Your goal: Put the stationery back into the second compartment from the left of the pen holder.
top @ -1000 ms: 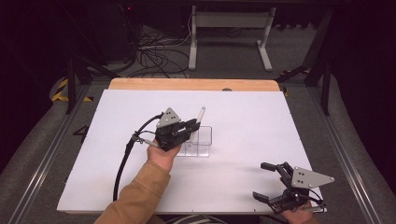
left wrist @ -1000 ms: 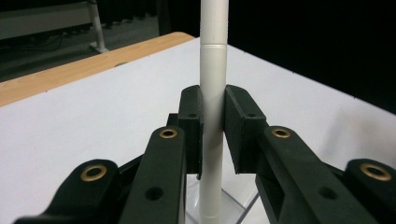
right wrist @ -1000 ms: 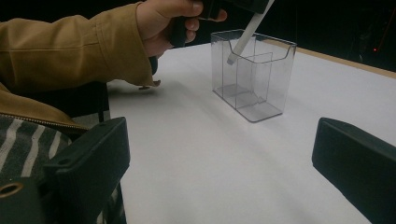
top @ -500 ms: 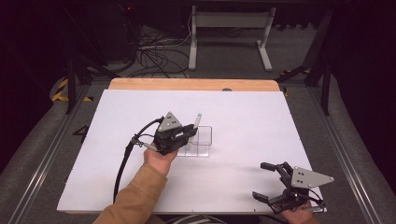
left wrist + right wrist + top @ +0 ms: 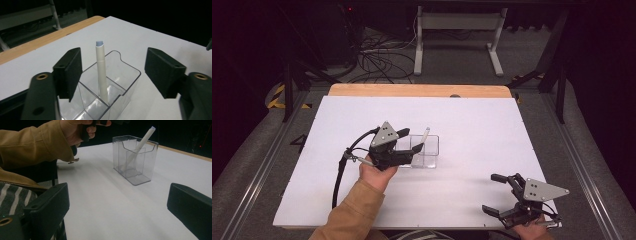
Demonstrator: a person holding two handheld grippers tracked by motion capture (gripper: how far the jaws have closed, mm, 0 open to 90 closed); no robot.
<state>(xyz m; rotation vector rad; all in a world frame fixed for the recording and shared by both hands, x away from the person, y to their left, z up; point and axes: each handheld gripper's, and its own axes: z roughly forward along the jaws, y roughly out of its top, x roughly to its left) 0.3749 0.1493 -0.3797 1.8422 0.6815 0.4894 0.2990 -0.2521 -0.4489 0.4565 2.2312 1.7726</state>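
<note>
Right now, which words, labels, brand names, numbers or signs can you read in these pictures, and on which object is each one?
None: no readable text.
The white pen, the clear holder, the white table sheet and the grey gripper plates carry no lettering.

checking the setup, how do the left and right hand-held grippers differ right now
The left hand-held gripper is at the clear holder, its jaws, just opened, either side of the white pen without touching it; the right hand-held gripper sits at the table's near edge, far from both. The left points at the holder, the right across bare table. Both are open and hold nothing.
</note>
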